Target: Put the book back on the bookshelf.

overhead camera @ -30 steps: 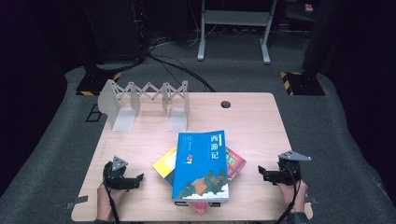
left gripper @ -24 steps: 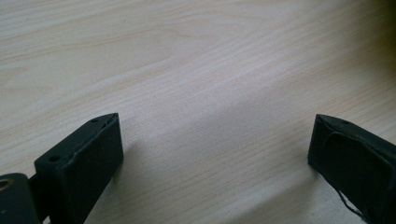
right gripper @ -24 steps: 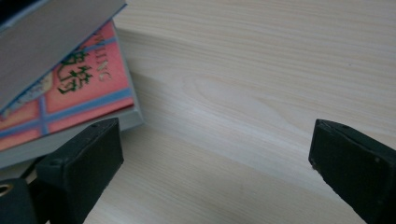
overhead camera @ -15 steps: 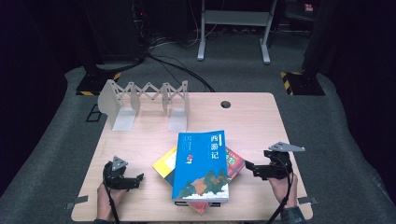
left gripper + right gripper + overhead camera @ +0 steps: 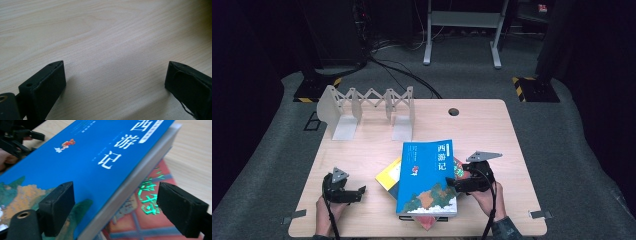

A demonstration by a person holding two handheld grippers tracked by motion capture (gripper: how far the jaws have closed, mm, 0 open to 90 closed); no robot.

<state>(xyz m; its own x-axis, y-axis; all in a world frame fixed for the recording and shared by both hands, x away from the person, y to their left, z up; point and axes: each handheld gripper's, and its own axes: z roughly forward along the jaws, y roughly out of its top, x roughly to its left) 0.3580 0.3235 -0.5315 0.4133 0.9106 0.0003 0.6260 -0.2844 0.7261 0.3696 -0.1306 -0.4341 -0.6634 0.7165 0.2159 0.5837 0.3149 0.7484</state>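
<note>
right hand-held gripper (image 5: 458,183), lower right of frame: jaws apart, just closing, straddling the blue book (image 5: 428,177) edge atop the stack at lower centre; grasp and lift remain. left hand-held gripper (image 5: 357,192) released on surface (image 5: 492,130)

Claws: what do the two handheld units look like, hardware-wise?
Both black. The left claw and right claw each carry a grey three-cornered plate on top and trail a thin black cable. The fingers are blocky black pads. A dark sleeve shows at the right wrist.
</note>
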